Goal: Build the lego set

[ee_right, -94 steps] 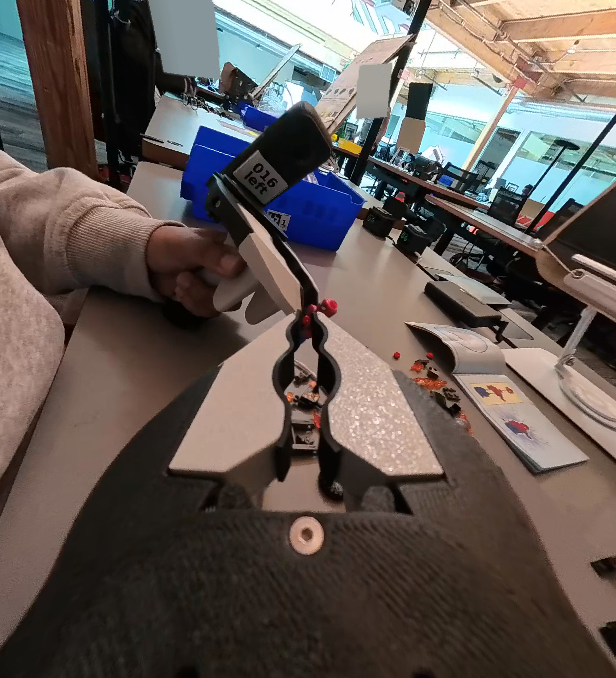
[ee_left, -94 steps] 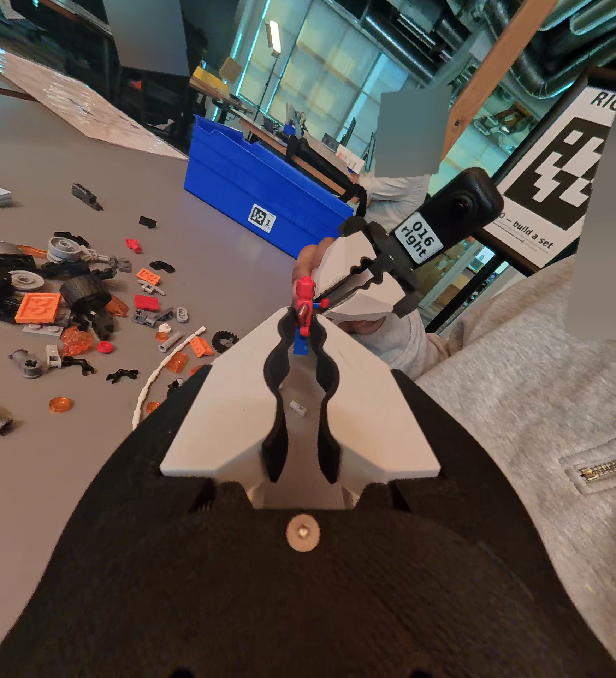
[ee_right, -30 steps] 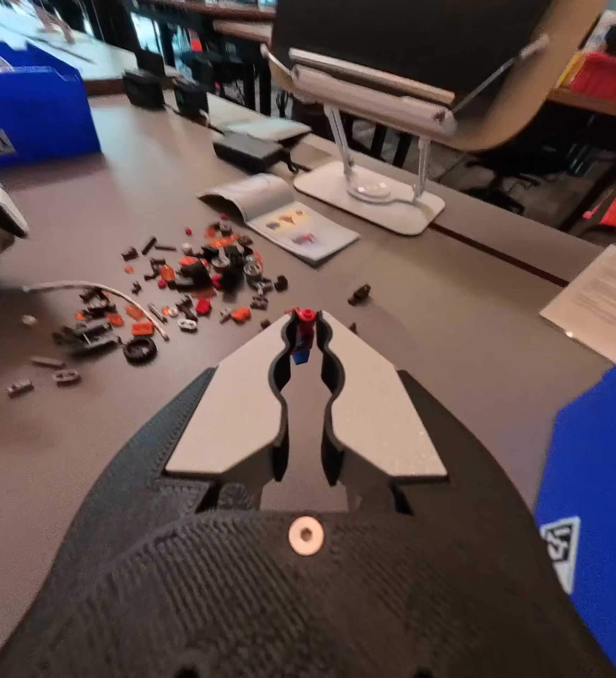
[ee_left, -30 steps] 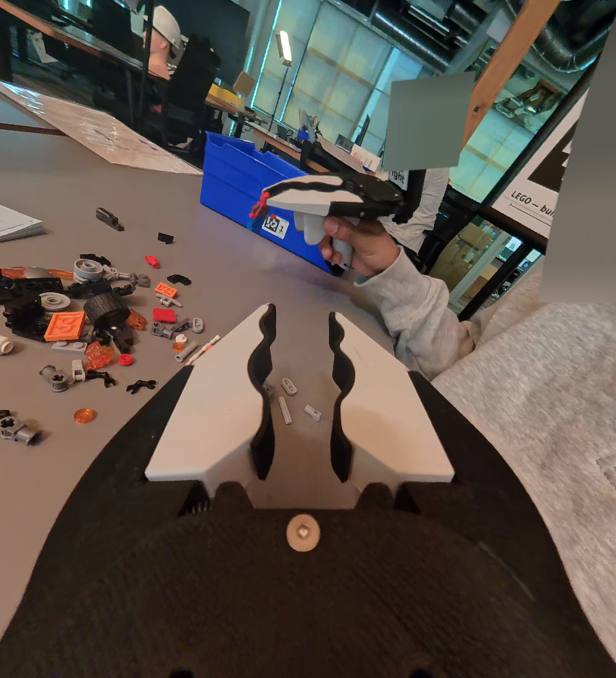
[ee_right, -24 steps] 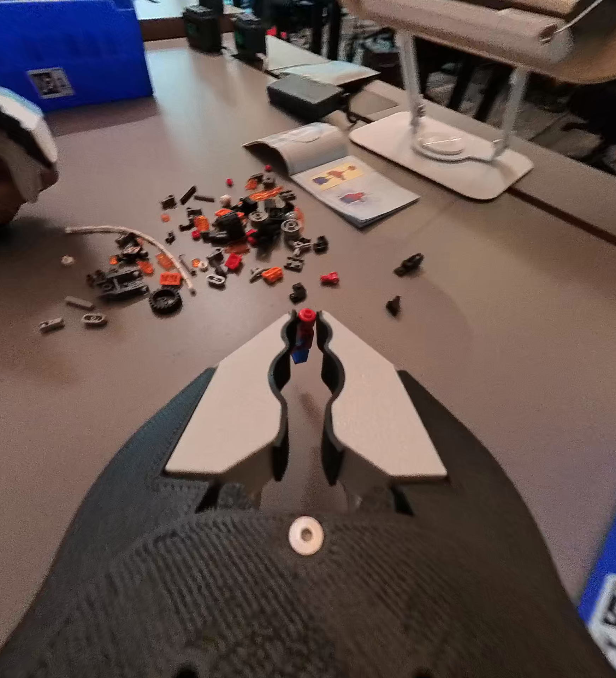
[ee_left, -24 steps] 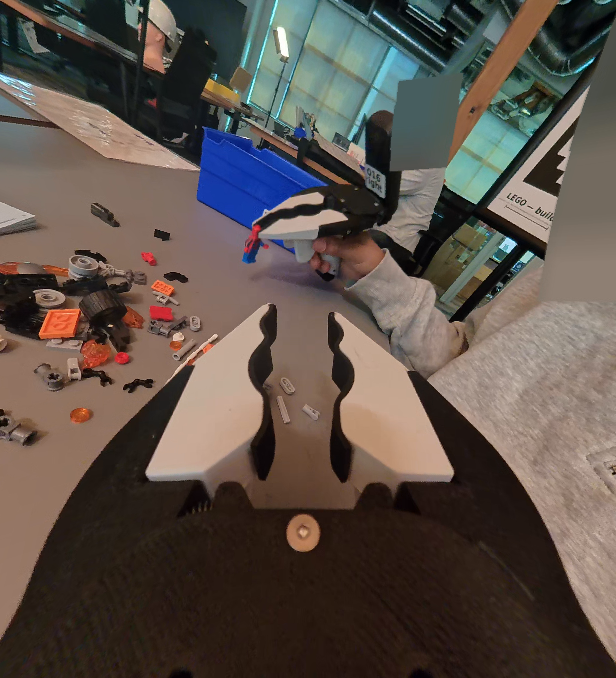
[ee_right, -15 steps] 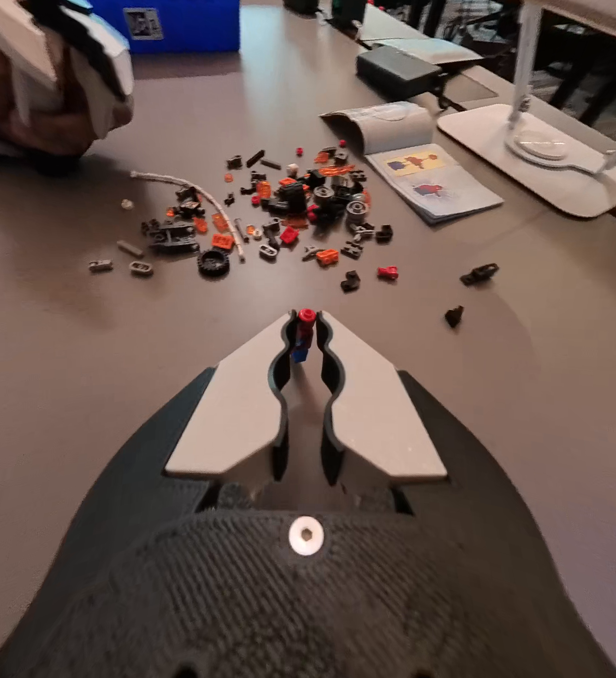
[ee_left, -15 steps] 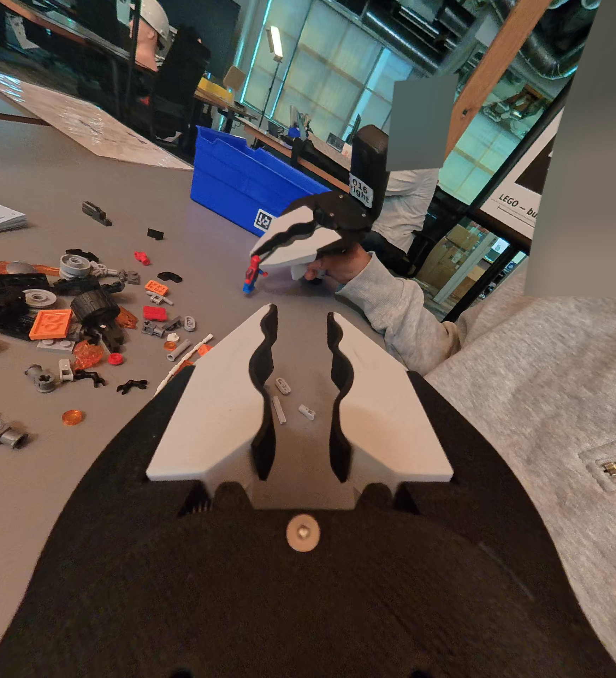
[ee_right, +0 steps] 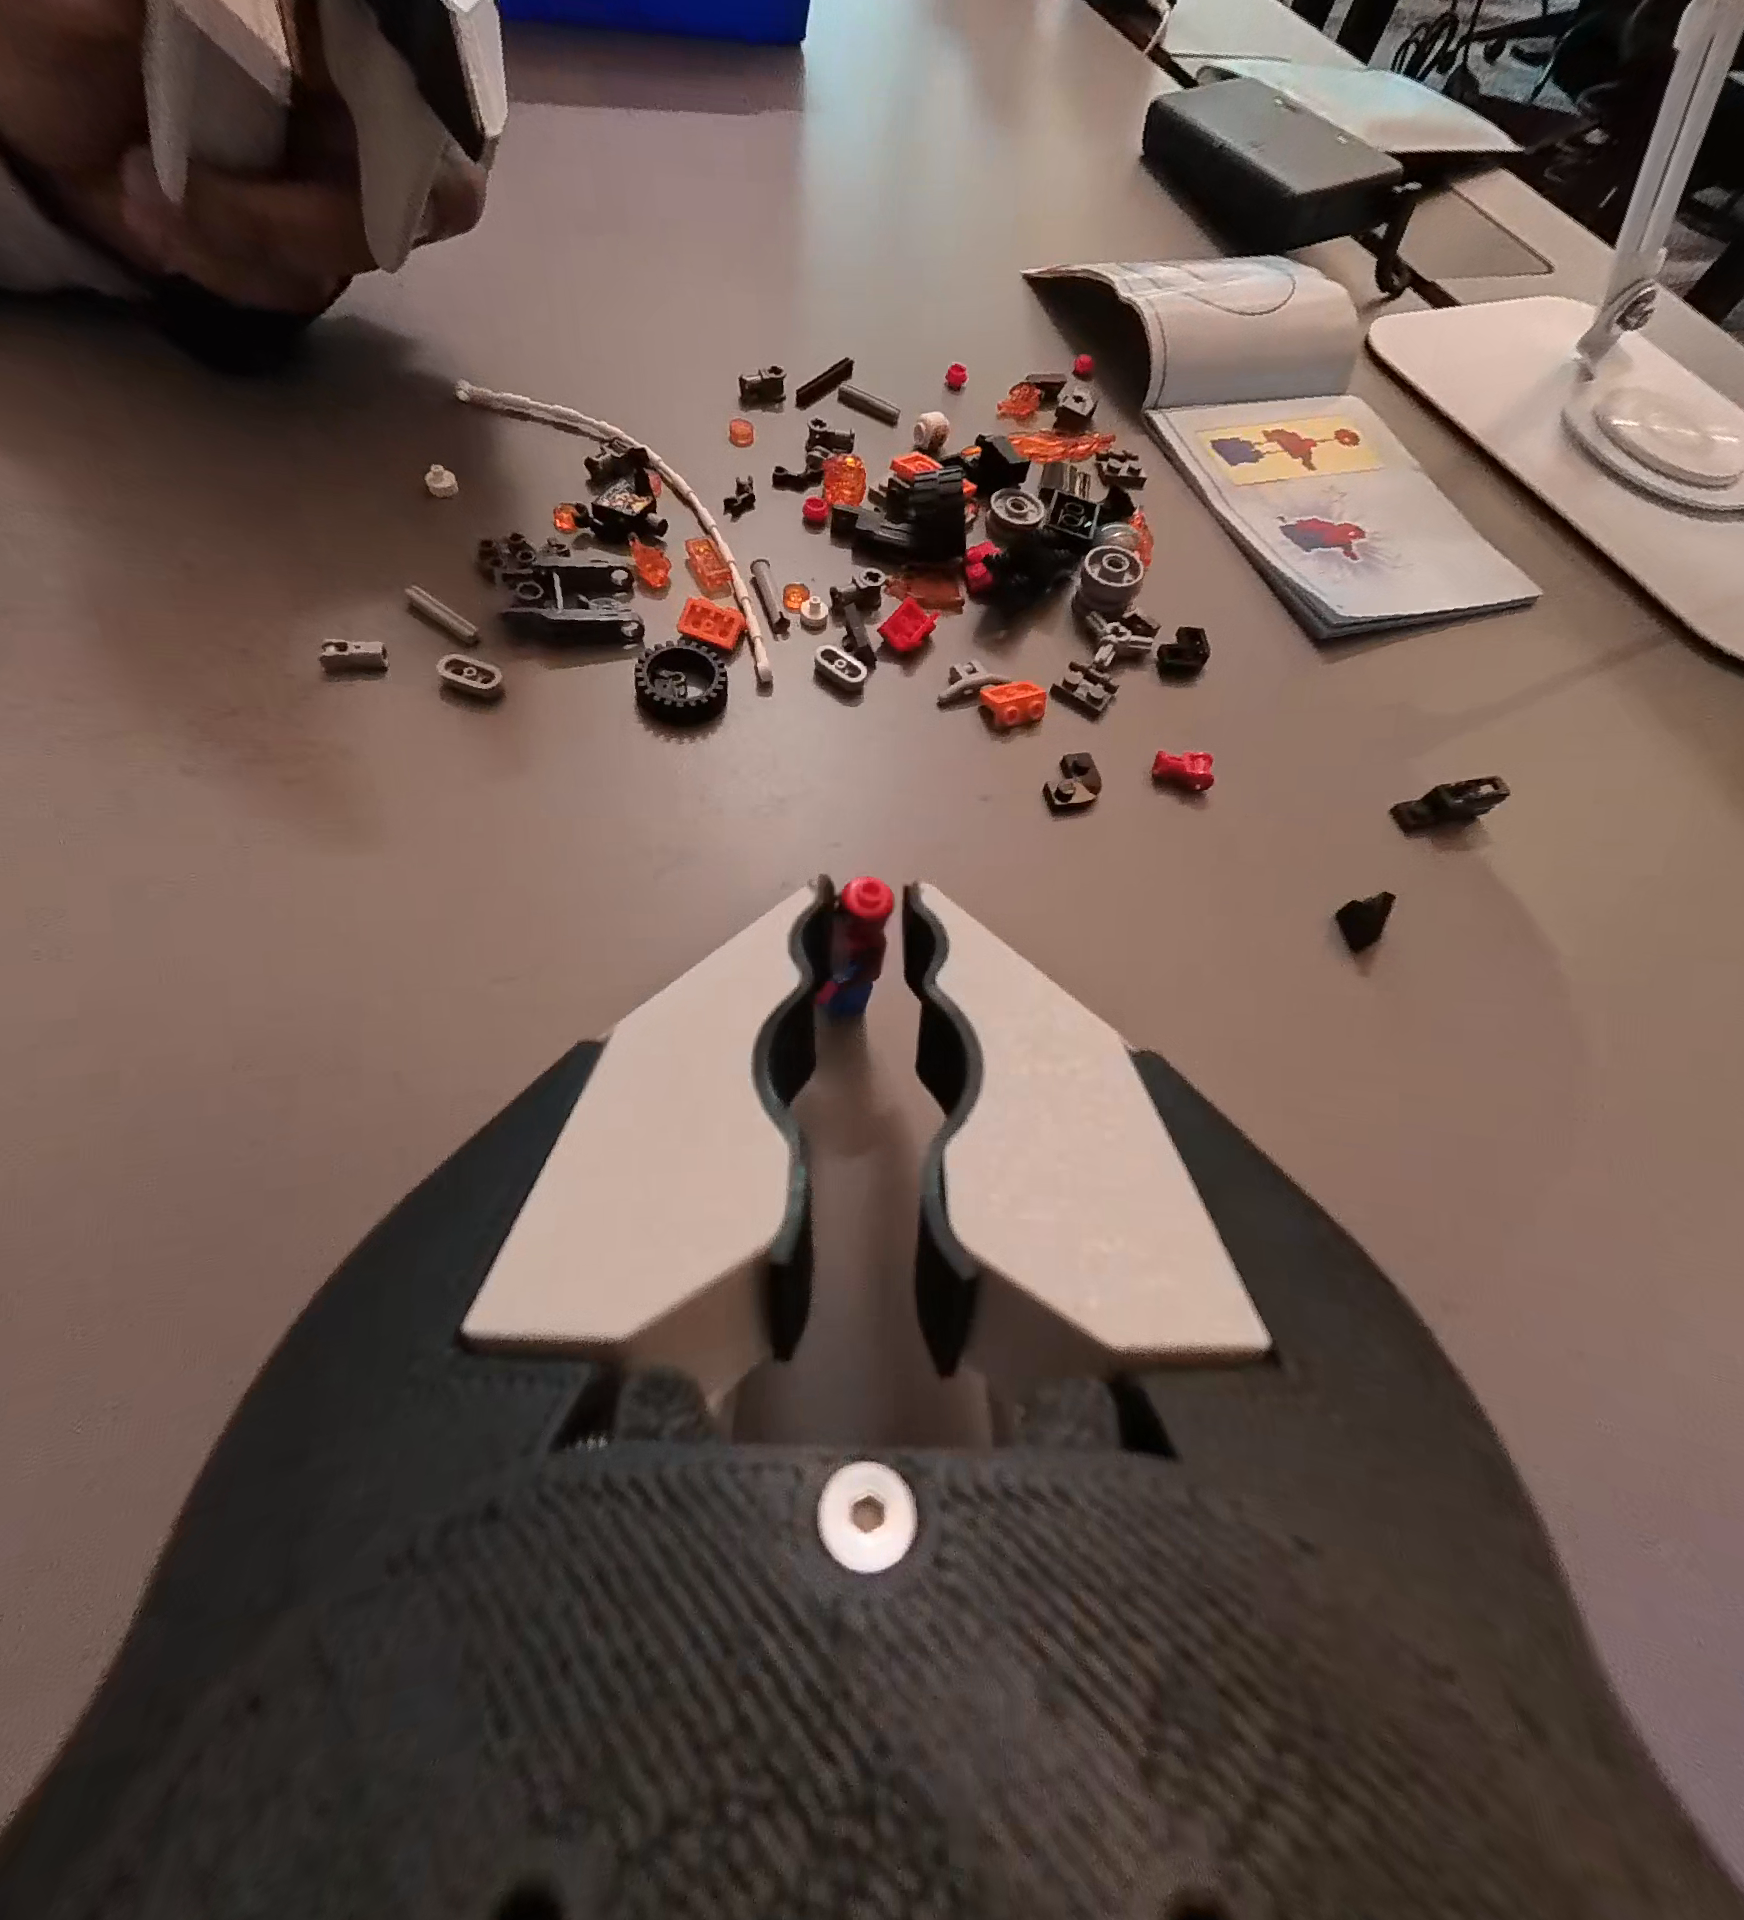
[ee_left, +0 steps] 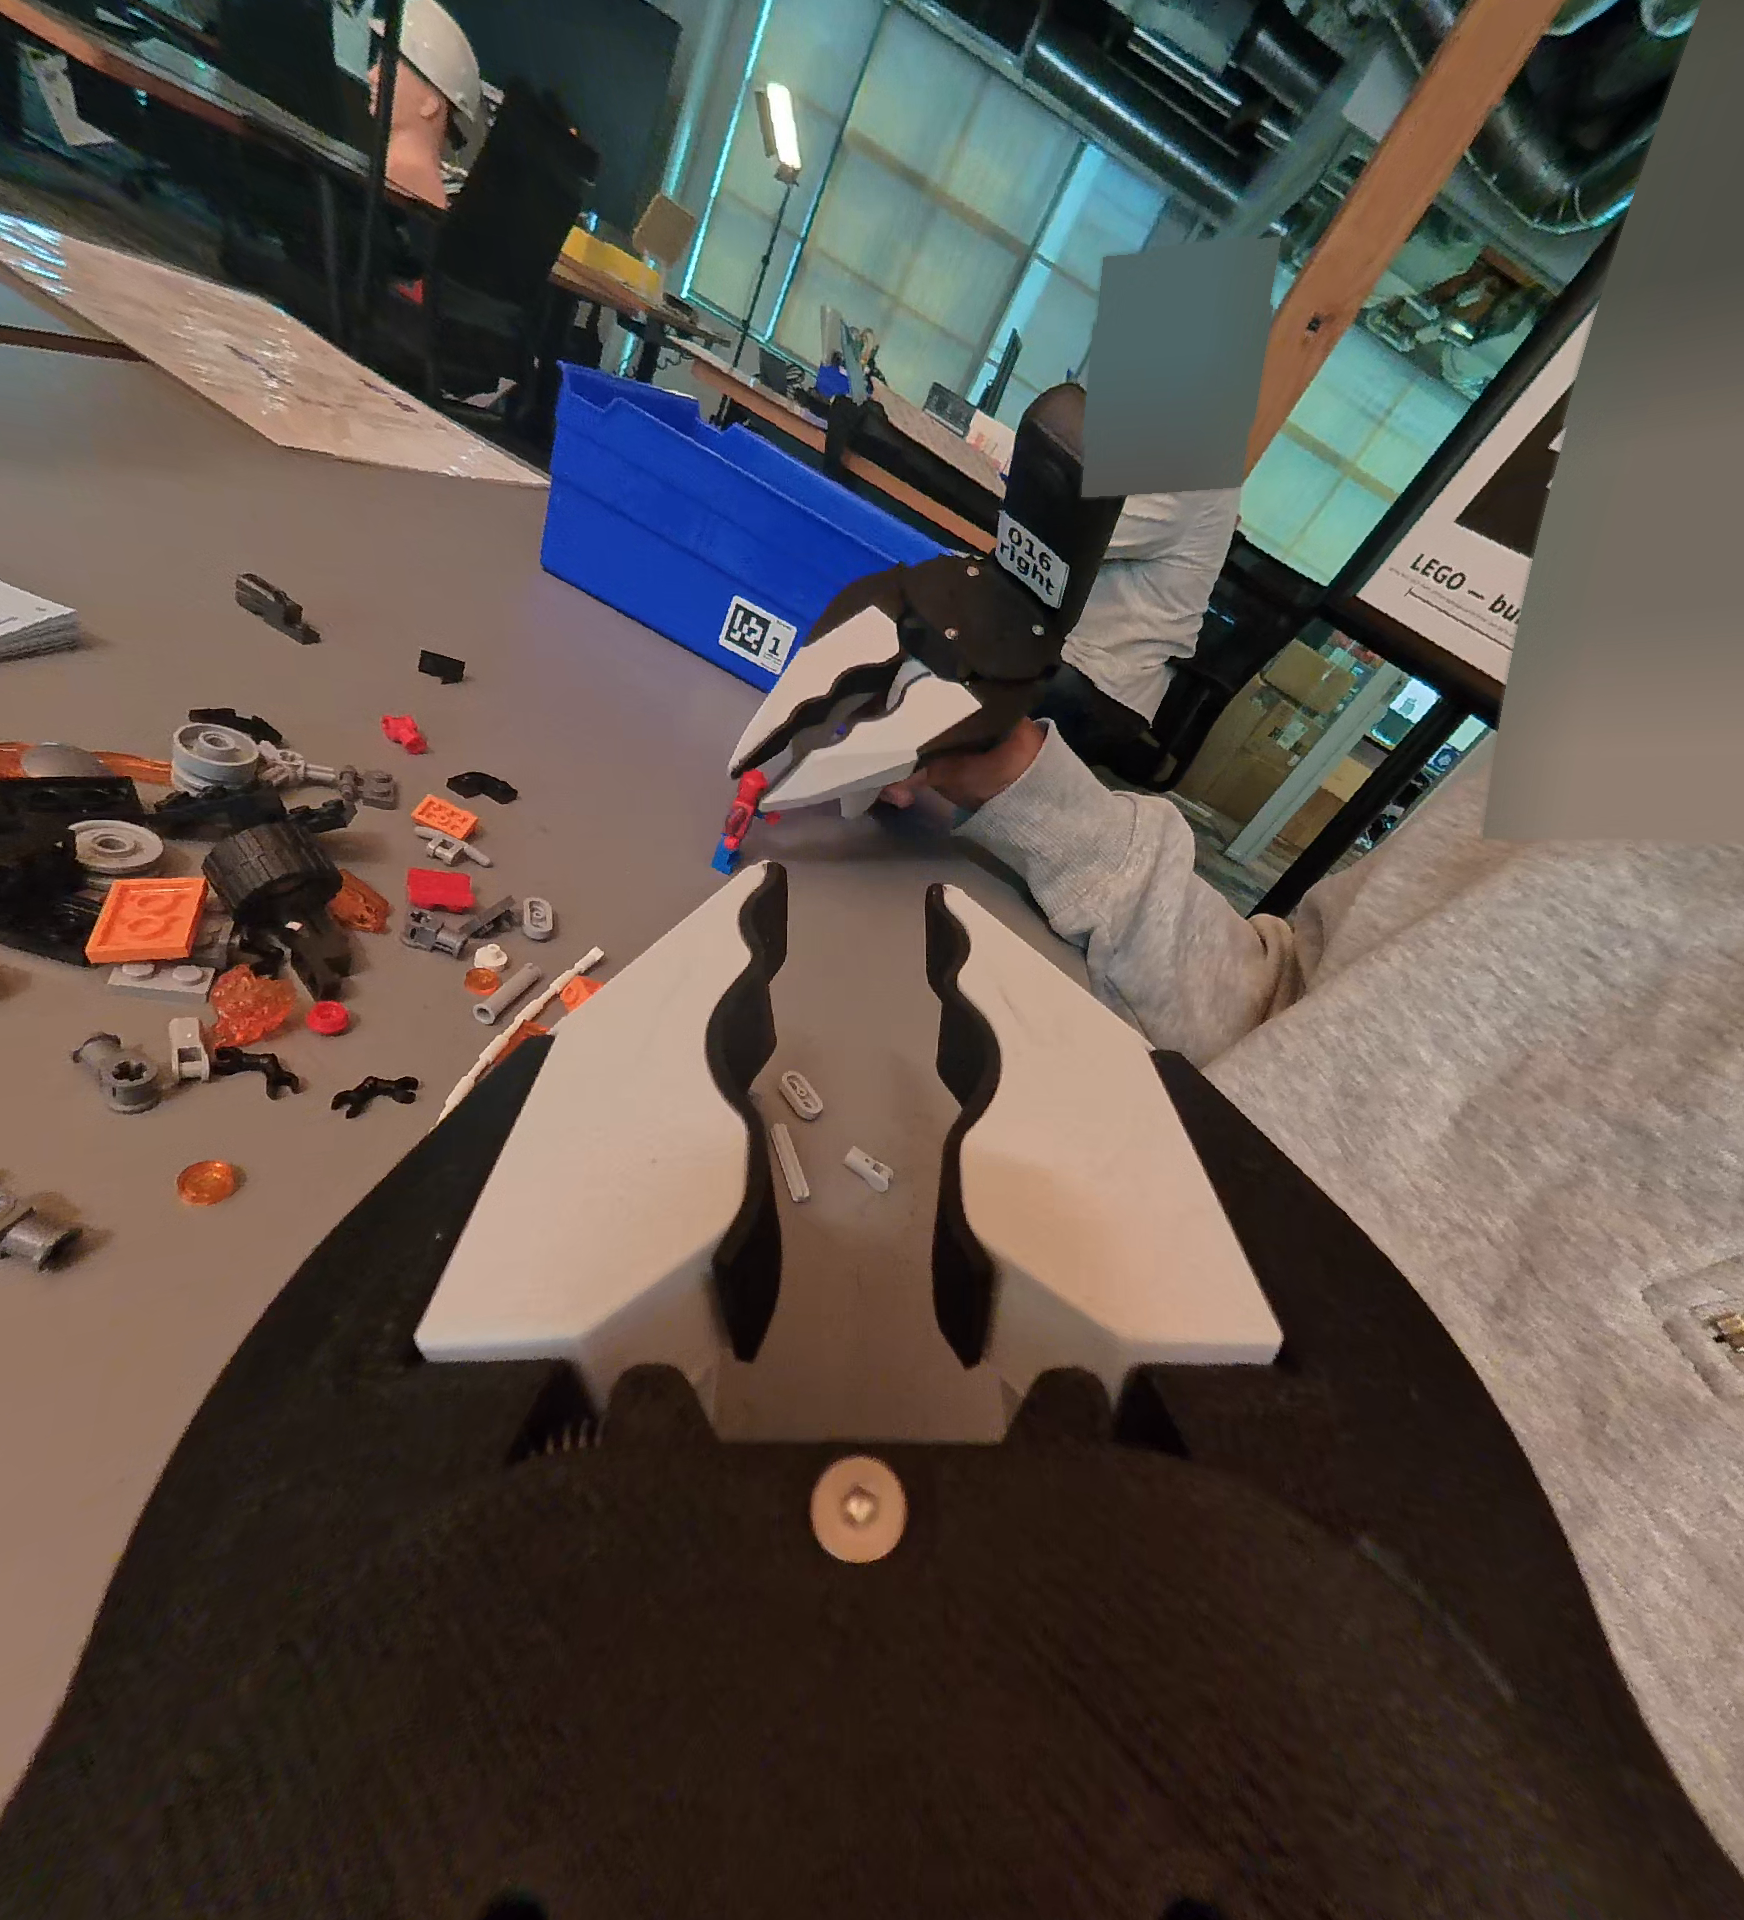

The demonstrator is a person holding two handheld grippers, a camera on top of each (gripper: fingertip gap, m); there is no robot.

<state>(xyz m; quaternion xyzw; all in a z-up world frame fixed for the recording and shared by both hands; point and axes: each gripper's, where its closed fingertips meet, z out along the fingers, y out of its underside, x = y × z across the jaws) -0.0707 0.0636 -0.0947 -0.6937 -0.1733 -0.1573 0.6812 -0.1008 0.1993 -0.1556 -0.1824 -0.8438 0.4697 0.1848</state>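
Note:
A small red and blue minifigure (ee_right: 855,951) is pinched between the tips of my right gripper (ee_right: 863,894). It leans, with its feet on the grey table (ee_right: 224,987). The left wrist view shows the same minifigure (ee_left: 738,826) under the right gripper (ee_left: 759,795), just beyond my left fingertips. My left gripper (ee_left: 852,883) is open and empty, low over the table near three small grey pieces (ee_left: 800,1093). A pile of loose black, orange, red and grey Lego pieces (ee_right: 899,540) lies ahead of the right gripper, and to the left in the left wrist view (ee_left: 224,883).
An open instruction booklet (ee_right: 1335,520) lies right of the pile, with a white lamp base (ee_right: 1626,447) and a black box (ee_right: 1263,156) beyond. A blue bin (ee_left: 702,520) stands at the back. The person's grey sleeve (ee_left: 1107,883) rests on the table's right side. Left tips to right tips: about 15 cm.
My left gripper let go of the minifigure and opened. My right gripper carried it away, tipped downward and lowered it until its feet touched the table.

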